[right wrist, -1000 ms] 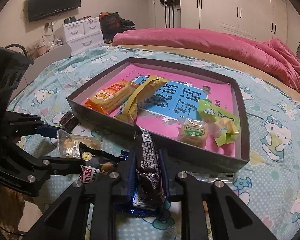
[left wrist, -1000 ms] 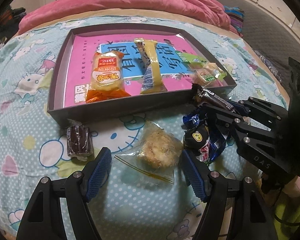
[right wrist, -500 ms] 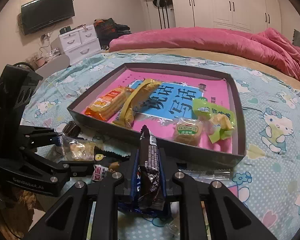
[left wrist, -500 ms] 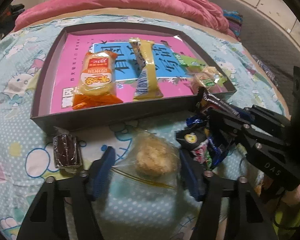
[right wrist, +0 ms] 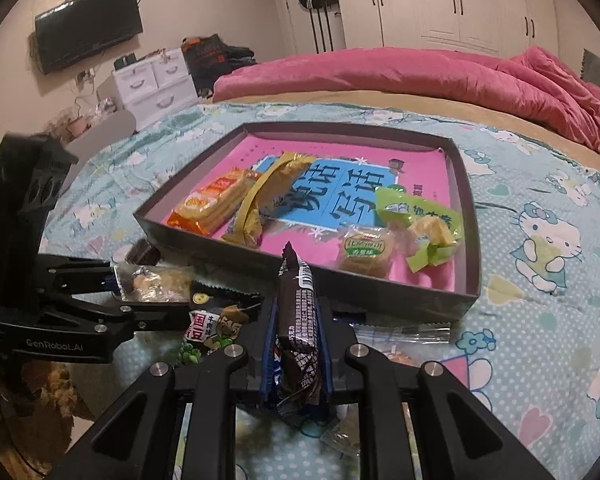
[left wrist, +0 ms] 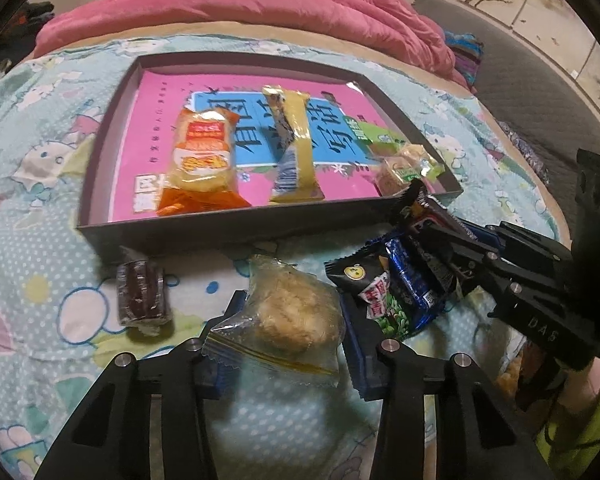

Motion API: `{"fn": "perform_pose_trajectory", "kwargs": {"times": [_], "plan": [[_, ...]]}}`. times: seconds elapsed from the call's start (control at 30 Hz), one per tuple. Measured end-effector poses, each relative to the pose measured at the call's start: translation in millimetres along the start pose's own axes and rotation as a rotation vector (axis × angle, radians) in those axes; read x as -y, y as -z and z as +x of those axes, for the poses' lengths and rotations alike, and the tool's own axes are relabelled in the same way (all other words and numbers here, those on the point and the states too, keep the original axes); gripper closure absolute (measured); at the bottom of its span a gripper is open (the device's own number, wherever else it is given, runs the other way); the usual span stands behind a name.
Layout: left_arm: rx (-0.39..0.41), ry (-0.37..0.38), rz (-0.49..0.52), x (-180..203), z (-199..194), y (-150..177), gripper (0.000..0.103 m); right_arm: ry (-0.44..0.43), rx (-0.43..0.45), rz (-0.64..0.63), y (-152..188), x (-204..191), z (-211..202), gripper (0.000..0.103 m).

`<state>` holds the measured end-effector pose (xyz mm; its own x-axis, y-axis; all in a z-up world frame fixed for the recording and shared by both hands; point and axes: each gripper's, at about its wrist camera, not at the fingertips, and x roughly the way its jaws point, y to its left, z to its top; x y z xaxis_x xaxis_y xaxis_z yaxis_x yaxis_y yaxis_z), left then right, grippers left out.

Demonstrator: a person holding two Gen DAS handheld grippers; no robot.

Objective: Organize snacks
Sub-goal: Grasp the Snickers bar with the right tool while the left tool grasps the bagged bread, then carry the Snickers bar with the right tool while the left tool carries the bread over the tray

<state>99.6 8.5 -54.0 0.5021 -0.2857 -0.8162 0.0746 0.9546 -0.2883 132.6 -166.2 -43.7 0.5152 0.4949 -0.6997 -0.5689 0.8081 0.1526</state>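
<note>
A dark shallow tray (left wrist: 228, 228) (right wrist: 470, 216) with a pink and blue lining lies on the bed. It holds an orange cracker pack (left wrist: 202, 164), a yellow bar (left wrist: 294, 148), a small round cake (right wrist: 364, 252) and a green packet (right wrist: 420, 216). My left gripper (left wrist: 290, 320) is shut on a clear-wrapped crumbly pastry (left wrist: 288, 312), also in the right wrist view (right wrist: 156, 282), just before the tray's near wall. My right gripper (right wrist: 296, 344) is shut on a dark brown wafer bar (right wrist: 298, 328), held upright near the tray's corner; it also shows in the left wrist view (left wrist: 432, 216).
A brown chocolate cake (left wrist: 140, 296) lies on the quilt left of my left gripper. A pile of dark and blue snack packets (left wrist: 396, 292) sits between the two grippers. A pink duvet (right wrist: 420, 76) is bunched beyond the tray. A clear packet (right wrist: 400, 334) lies by the tray's near corner.
My left gripper's jaws have closed from wide open onto the clear-wrapped pastry. My right gripper has risen a little with the wafer bar still in it.
</note>
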Motion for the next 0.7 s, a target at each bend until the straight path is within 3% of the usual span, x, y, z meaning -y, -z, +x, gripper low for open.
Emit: {"fn": "perform_pose_trajectory", "kwargs": {"times": [0.47, 0.7], "plan": [[0.131, -0.009, -0.076, -11, -44, -15, 0.058, -0.032, 0.132, 0.074, -16, 16, -26, 0.084], [0.106, -0.008, -0.070, -8, -39, -12, 0.058, -0.023, 0.060, 0.104, -11, 23, -15, 0.084]]}}
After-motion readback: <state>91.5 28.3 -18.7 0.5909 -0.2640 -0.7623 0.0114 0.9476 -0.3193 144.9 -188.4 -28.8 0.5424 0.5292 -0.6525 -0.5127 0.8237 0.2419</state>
